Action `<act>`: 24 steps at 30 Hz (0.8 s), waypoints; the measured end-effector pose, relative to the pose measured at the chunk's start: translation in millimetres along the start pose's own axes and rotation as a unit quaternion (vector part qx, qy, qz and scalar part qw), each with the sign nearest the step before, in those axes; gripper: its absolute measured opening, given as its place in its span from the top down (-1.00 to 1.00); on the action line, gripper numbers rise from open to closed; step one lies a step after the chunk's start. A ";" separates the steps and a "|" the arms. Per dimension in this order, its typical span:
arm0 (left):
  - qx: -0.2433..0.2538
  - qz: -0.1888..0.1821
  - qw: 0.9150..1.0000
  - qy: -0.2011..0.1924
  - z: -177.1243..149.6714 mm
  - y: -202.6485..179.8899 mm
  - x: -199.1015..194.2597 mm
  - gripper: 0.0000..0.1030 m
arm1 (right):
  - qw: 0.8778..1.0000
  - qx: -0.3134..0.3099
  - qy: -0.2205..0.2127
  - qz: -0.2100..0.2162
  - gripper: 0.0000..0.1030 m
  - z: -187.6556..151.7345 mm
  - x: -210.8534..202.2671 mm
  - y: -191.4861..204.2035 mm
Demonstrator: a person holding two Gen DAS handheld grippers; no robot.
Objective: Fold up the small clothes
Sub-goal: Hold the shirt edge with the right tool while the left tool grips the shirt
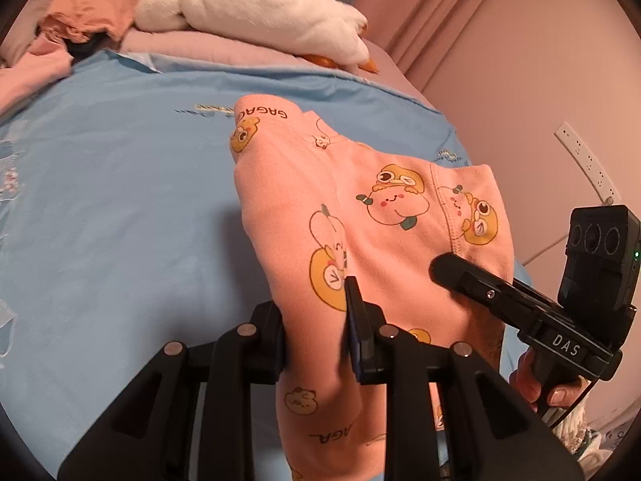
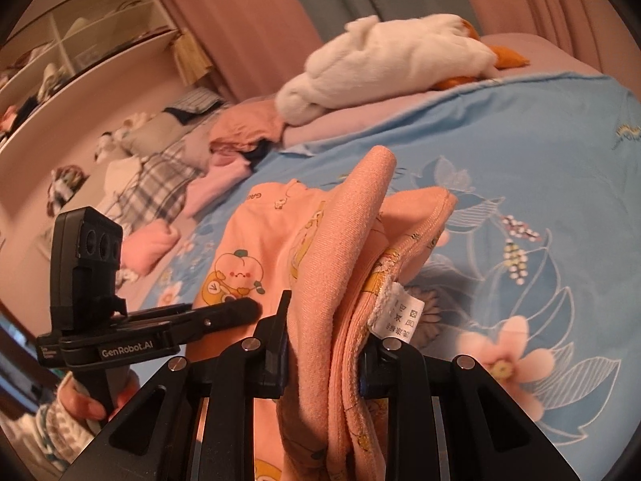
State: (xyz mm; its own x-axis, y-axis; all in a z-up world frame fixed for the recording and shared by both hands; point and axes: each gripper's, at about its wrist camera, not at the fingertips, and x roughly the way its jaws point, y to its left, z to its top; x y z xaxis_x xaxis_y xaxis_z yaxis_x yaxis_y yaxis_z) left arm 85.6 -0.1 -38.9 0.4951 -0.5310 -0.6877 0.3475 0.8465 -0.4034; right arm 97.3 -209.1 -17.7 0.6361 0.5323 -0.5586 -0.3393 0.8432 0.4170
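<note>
Two handheld grippers lift a small pink garment [image 1: 384,216], printed with cartoon peaches and ducks, above a blue bedsheet [image 1: 120,200]. The left gripper [image 1: 316,332] is clamped on a bunched edge of the cloth, fabric filling the gap between its fingers, while the right gripper [image 2: 324,356] is closed on several stacked layers near a seam, where a white care label [image 2: 400,312] hangs free. The garment is draped between the two tools, its far end, lettering and all, sagging toward the sheet; whether that end touches the bed is hard to say. It looks doubled over already at the right grip, suggesting a fold is under way rather than finished: the piece has yet to be laid flat and squared. A loose heap of clothes [image 2: 240,132] beyond the sheet appears still to be folded, and one rolled pink item [image 2: 154,240] lies beside it. A white plush toy [image 1: 256,8] rests at the head of the bed
</note>
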 end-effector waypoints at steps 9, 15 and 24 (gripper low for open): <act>-0.004 0.026 0.999 -0.041 -3.6 13.5 -41.2 0.53 | 0.999 -0.036 -0.007 0.024 0.49 8.6 8.0 42.3; -0.003 0.043 0.997 -0.063 2.3 24.6 -55.1 0.53 | 0.998 -0.053 -0.012 0.036 0.49 18.1 17.8 59.8; -0.008 0.062 0.996 -0.070 16.9 48.3 -53.7 0.53 | 0.997 -0.068 -0.010 0.037 0.49 28.5 40.9 72.6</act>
State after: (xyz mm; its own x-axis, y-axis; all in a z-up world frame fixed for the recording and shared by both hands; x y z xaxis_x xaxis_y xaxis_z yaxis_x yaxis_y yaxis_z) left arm 89.3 68.7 -11.2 0.6395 -0.4221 -0.6426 0.2646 0.9056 -0.3315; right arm 118.4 -128.3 10.1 0.6188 0.5935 -0.5146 -0.4767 0.8044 0.3545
